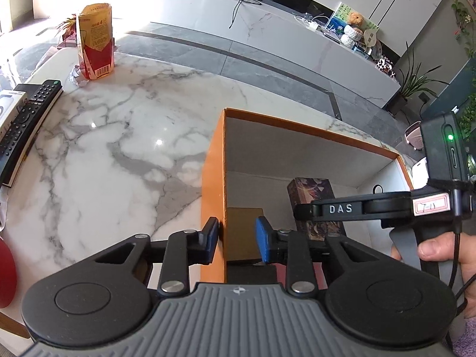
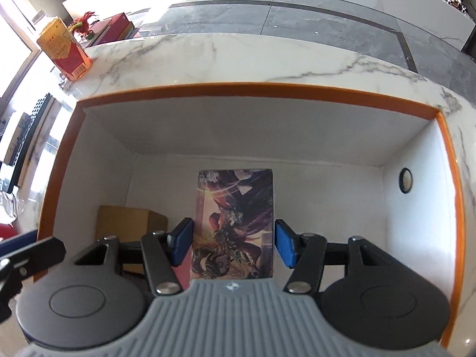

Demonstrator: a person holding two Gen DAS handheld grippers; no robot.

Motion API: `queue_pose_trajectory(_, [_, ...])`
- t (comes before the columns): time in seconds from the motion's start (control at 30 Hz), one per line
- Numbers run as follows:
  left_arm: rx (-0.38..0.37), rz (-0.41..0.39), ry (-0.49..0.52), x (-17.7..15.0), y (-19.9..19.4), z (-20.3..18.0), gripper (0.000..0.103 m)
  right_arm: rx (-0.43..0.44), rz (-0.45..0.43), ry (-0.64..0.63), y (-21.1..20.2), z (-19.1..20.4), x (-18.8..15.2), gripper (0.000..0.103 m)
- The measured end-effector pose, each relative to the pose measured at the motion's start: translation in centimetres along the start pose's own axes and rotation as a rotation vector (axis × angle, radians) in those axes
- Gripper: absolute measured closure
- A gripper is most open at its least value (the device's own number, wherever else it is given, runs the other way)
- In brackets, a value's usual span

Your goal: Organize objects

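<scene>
The illustrated box (image 2: 235, 226) lies flat on the floor of the orange box (image 2: 255, 89), centre of the right wrist view, long side running away from the cam. Dark fantasy-style artwork, purples/reds w/ a light streak, glossy face, edges square and undamaged. Lower left of it in the same view sits a plain brown carton (image 2: 131, 223), also inside, near the left wall.

Right gripper (image 2: 233, 242) hangs over the illustrated box, blue pads either side w/ a visible gap on the right side; on the left the pad looks close to the edge but I can't tell if it touches. Reads as partly open, holding nothing.

Left gripper (image 1: 236, 242) straddles the orange box's left wall at bottom centre of the left wrist view: one pad is against the outer face, the other stands off inside, so not clamped yet. Probably meant to steady the box.

Step, as I judge it: placing items into the orange box, this one prob. just set down or about to be nudged. Next move calls for lifting the right gripper clear w/o dragging the item, then going for the next thing: remote (image 1: 26, 125) at left edge or the yellow-red carton (image 1: 95, 41) upper left on the marble table (image 1: 119, 148).
</scene>
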State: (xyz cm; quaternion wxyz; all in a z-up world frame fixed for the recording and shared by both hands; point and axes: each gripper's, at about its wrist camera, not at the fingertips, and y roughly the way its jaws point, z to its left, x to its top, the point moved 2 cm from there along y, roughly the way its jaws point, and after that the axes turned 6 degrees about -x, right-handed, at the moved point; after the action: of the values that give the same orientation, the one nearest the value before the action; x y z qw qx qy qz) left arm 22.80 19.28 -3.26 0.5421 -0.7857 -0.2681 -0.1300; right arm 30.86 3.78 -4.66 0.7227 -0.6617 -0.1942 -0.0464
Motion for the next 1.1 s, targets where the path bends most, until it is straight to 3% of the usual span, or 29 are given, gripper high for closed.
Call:
queue_pose_trajectory(0.2, [-0.011, 0.005, -0.011, 0.6, 0.7, 0.7, 0.077, 0.035, 0.007, 0.048, 2.7, 0.7, 1.4, 0.042])
queue_pose_trajectory(0.5, [-0.014, 0.000, -0.022, 0.9, 1.2, 1.0, 0.077, 0.069, 0.050, 0.029, 5.1, 2.0, 1.9, 0.042])
queue_pose_trajectory(0.8, [-0.018, -0.001, -0.035, 0.8, 1.2, 1.1, 0.078, 0.110, 0.038, 0.036, 3.2, 0.6, 1.5, 0.039])
queue_pose_trajectory(0.93, [-0.012, -0.006, -0.031, 0.4, 1.0, 1.0, 0.078, 0.085, 0.064, 0.042, 1.9, -1.3, 0.1, 0.045])
queue_pose_trajectory(1.1, [-0.010, -0.017, -0.056, 0.1, 0.8, 1.2, 0.082, 0.147, 0.188, 0.129, 2.3, -3.1, -2.7, 0.057])
